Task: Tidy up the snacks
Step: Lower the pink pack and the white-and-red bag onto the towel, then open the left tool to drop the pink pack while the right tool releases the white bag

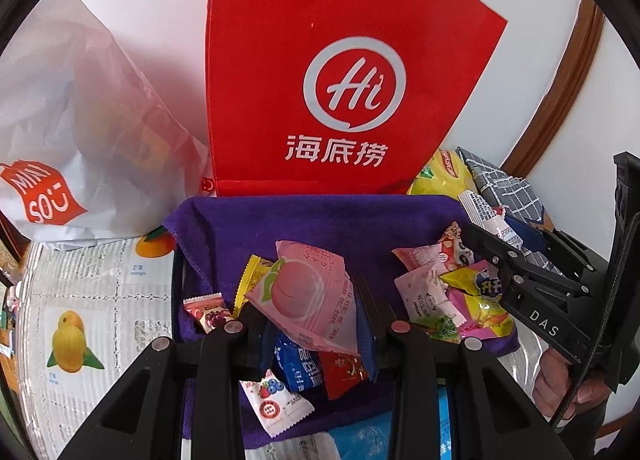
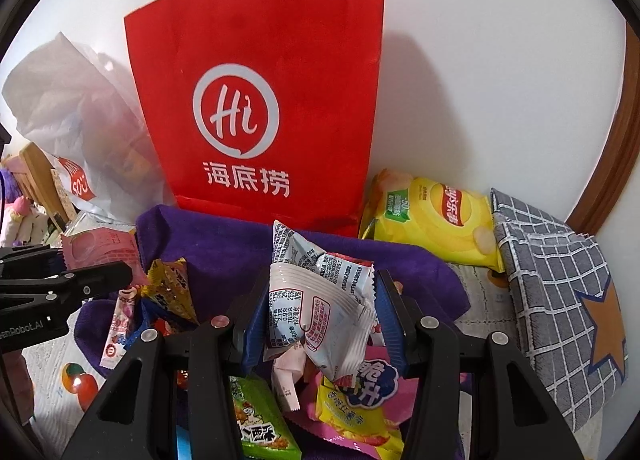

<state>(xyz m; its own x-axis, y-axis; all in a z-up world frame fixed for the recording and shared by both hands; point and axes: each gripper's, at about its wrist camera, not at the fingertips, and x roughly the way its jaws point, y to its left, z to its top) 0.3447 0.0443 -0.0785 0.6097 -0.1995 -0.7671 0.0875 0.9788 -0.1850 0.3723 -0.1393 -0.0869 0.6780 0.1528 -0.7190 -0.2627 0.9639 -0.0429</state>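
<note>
Left tool [image 1: 310, 310]: clamping a pink peach-print snack packet [image 1: 308, 300] between its blue pads, holding it above the purple towel [image 1: 320, 220]. Right tool [image 2: 320, 316]: clamping a white crinkled snack packet [image 2: 320, 308] with nutrition print, likewise hanging over the towel. Loose snacks are lying on the towel: a blue wrapped candy [image 1: 296, 370], a red wrapped candy [image 1: 344, 370], a white berry-print sachet [image 1: 276, 400], a small yellow packet [image 1: 250, 280], a green snack packet [image 2: 260, 424] and a pink-and-yellow packet [image 2: 360, 412]. A red paper bag [image 2: 260, 100] with a white "Hi" logo is standing upright against the wall just behind the towel. A white Miniso plastic bag [image 1: 80, 140] is slumping beside it on the left. A yellow crisp bag [image 2: 432, 216] and a grey checked cloth [image 2: 560, 300] are lying at the right. The desk [image 1: 80, 300] is wearing a fruit-print cover.
</note>
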